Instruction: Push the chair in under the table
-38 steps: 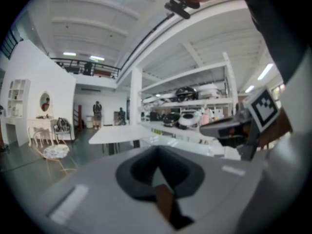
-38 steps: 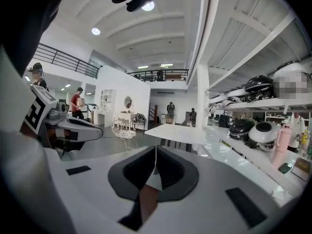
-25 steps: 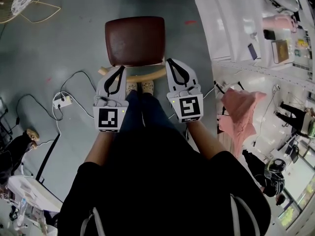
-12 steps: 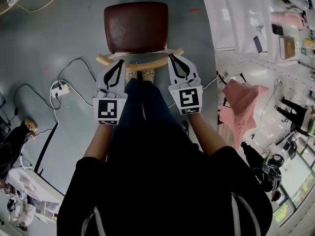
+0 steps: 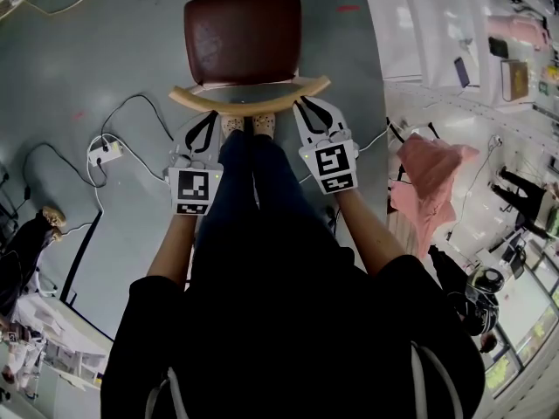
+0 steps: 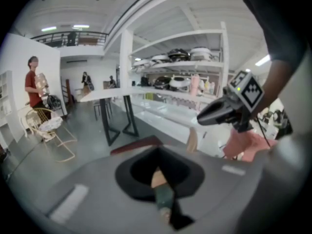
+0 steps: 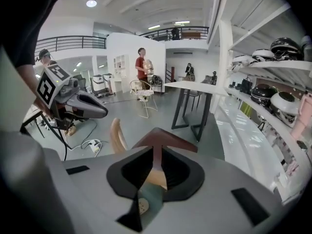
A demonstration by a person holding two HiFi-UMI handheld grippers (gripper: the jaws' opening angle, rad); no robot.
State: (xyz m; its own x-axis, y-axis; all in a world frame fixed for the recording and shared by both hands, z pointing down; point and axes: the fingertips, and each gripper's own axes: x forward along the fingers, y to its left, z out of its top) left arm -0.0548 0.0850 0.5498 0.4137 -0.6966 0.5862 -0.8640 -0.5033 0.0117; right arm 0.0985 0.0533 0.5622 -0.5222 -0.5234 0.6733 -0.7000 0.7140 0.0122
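The chair stands on the grey floor just ahead of me, with a brown seat and a curved wooden backrest. My left gripper hangs just behind the backrest's left part, shut with nothing in it. My right gripper is shut and empty too, its tip close to the backrest's right end; touch cannot be told. In the left gripper view the seat and a backrest end show beyond the shut jaws. The right gripper view has the seat and backrest ahead.
A white table runs along the right; another with black legs stands farther off. A power strip with cables lies on the floor at left. A pink cloth hangs at right. People stand nearby, and my feet are under the backrest.
Both grippers have sunk and moved forward toward the chair's backrest. More of the wooden backrest shows now. Both stayed shut.
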